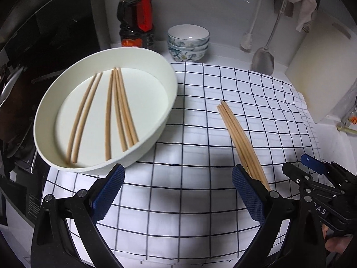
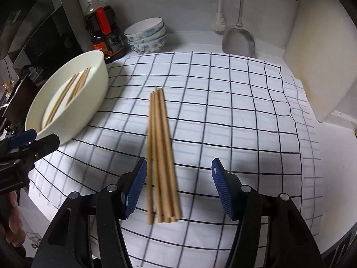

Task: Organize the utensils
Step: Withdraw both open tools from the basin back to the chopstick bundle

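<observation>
right gripper (image 2: 178, 187): fingers wide apart, gripping nothing, loose chopsticks (image 2: 161, 154) lying between them on checked cloth (image 2: 234, 116) | left gripper (image 1: 178, 192): fingers spread, empty, bare cloth ahead | basin (image 1: 156, 120) rim just beyond left finger

My grippers have black arms and blue ribbed pads (image 2: 135, 187). Tan wooden chopsticks (image 2: 161, 154) lie on a white cloth (image 2: 234, 122) gridded with thin black lines; the oval basin (image 1: 156, 76) is cream.

only thing i can make out is "AS" in white on the black right gripper (image 1: 312, 167) body, the sauce bottle (image 1: 136, 14) label is too blurry
</observation>
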`<move>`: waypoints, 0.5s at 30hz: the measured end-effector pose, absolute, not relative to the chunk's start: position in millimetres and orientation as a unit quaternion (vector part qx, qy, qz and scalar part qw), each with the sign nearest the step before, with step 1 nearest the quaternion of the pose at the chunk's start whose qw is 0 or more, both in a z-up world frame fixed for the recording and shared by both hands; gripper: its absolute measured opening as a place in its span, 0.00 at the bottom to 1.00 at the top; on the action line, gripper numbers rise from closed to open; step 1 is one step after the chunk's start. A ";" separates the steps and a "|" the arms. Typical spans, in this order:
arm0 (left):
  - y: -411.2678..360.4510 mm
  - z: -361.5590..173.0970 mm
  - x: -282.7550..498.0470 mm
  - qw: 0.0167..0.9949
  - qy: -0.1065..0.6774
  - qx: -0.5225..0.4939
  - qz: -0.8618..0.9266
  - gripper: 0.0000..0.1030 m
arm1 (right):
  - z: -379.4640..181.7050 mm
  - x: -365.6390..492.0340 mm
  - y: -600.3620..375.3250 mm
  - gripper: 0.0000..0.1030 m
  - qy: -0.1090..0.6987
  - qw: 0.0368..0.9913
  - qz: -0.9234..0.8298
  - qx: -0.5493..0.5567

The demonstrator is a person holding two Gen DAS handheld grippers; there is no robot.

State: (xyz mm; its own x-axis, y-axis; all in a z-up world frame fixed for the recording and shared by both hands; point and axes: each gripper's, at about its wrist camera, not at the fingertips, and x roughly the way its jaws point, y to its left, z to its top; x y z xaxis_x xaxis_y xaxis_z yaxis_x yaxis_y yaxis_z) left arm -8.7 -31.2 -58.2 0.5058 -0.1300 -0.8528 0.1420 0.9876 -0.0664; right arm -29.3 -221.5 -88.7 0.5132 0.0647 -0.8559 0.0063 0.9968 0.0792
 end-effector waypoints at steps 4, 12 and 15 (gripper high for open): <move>-43.2 -68.5 -8.8 0.866 0.494 0.004 -0.078 0.92 | -103.8 -26.8 -231.8 0.56 0.497 0.867 0.020 0.029; -62.7 -95.8 -11.5 0.861 0.502 0.009 -0.082 0.92 | -133.1 -14.3 -234.3 0.56 0.507 0.861 0.042 0.016; -66.8 -102.2 -11.4 0.860 0.504 0.008 -0.080 0.92 | -141.5 -12.2 -230.5 0.56 0.508 0.860 0.049 0.002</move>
State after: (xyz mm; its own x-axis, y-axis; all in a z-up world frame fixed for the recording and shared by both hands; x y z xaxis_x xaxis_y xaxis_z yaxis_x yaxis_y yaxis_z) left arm -11.4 -66.8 -102.2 0.4802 -0.1296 -0.8675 0.1451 0.9871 -0.0671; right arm -12.2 -230.5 -141.5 0.4799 0.0867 -0.8730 -0.0826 0.9952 0.0534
